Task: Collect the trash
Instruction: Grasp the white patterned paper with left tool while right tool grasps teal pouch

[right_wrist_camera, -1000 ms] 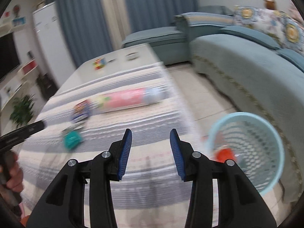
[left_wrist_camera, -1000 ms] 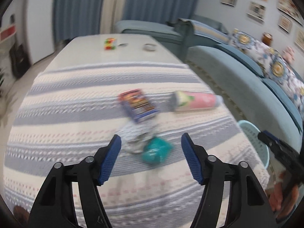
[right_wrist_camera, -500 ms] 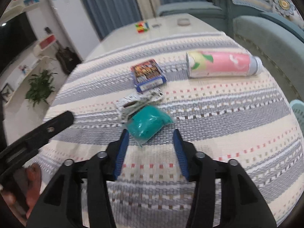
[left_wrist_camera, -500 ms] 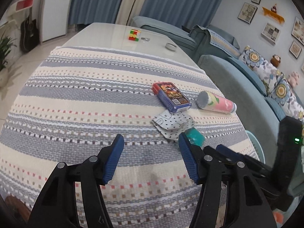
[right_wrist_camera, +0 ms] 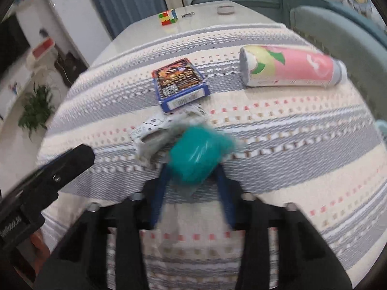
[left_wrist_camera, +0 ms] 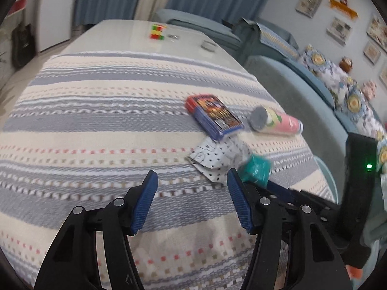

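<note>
A crumpled teal wrapper lies on the striped tablecloth, between the fingers of my right gripper, whose jaws stand around it; the view is blurred and I cannot tell whether they press on it. It also shows in the left wrist view. Beside it lie a white dotted wrapper, a blue and red box and a pink tube can. My left gripper is open and empty above the cloth, left of the trash.
A Rubik's cube and a small round dish sit at the table's far end. A blue sofa runs along the right side. The rim of a light blue basket shows beside the table's right edge.
My right gripper has moved forward over the table until the teal wrapper sits between its fingers. My left gripper has shifted slightly and stays open.
</note>
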Demonstrator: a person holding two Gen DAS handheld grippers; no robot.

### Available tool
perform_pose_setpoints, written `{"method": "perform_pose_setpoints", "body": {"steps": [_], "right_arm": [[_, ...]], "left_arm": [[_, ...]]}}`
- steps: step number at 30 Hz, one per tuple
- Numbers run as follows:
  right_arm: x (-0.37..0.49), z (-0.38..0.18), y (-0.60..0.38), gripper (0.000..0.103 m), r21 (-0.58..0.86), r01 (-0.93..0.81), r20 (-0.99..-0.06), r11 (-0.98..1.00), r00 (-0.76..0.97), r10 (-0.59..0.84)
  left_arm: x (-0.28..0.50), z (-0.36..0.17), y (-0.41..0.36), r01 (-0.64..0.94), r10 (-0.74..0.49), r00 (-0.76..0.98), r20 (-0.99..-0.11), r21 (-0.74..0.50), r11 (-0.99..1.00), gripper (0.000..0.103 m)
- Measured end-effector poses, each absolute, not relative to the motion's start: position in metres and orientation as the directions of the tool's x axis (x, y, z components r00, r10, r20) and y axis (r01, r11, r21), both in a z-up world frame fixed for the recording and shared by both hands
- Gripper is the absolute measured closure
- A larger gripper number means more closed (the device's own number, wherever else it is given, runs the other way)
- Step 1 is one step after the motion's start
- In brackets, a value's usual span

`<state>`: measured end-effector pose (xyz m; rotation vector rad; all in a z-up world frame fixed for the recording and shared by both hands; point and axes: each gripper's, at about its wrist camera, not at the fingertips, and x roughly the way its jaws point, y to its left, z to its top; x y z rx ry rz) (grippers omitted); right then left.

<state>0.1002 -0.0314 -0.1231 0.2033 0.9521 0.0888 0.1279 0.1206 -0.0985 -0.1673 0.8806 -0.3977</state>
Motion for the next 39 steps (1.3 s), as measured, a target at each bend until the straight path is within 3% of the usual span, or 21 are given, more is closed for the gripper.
{"method": "perform_pose_setpoints", "body": {"steps": [14,17,20,21,22,23,32,33,34,39], "right_arm": [[0.072,-0.118,-0.113,0.083,0.176,0.016,-0.771,0.984,0.624,0.128],[0.072,-0.122,-0.124,0.082,0.212,0.019,-0.775,0.977,0.613,0.156],[0.072,-0.122,-0.133,0.069,0.249,0.035,-0.772,0.968,0.611,0.177],[0.072,-0.121,-0.134,0.058,0.238,0.044,-0.771,0.97,0.616,0.161],[0.071,-0.119,-0.133,0.052,0.227,0.052,-0.77,0.972,0.621,0.147],[0.071,-0.117,-0.133,0.047,0.217,0.053,-0.765,0.975,0.63,0.137],[0.097,-0.121,-0.104,0.047,0.175,0.052,-0.798,0.983,0.592,0.111],[0.099,-0.121,-0.101,0.054,0.153,0.057,-0.801,0.987,0.592,0.09],[0.1,-0.121,-0.1,0.067,0.139,0.056,-0.802,0.989,0.592,0.079],[0.089,-0.104,-0.112,0.069,0.155,0.055,-0.768,0.986,0.634,0.085]], "left_arm": [[0.143,-0.124,0.038,0.422,-0.265,0.573,-0.776,0.002,0.907,0.046],[0.147,-0.13,0.031,0.409,-0.224,0.577,-0.786,0.041,0.911,0.055],[0.146,-0.129,0.03,0.412,-0.223,0.587,-0.779,0.051,0.91,0.076],[0.146,-0.128,0.03,0.412,-0.222,0.588,-0.778,0.051,0.91,0.08],[0.146,-0.128,0.031,0.412,-0.225,0.589,-0.776,0.049,0.91,0.091],[0.145,-0.127,0.032,0.419,-0.242,0.586,-0.773,0.033,0.907,0.095],[0.11,-0.108,0.034,0.463,-0.35,0.588,-0.729,-0.051,0.885,0.101],[0.106,-0.104,0.034,0.47,-0.365,0.587,-0.723,-0.063,0.88,0.101],[0.103,-0.1,0.035,0.476,-0.376,0.587,-0.716,-0.07,0.877,0.101],[0.095,-0.075,0.033,0.499,-0.426,0.597,-0.68,-0.102,0.861,0.101]]}}
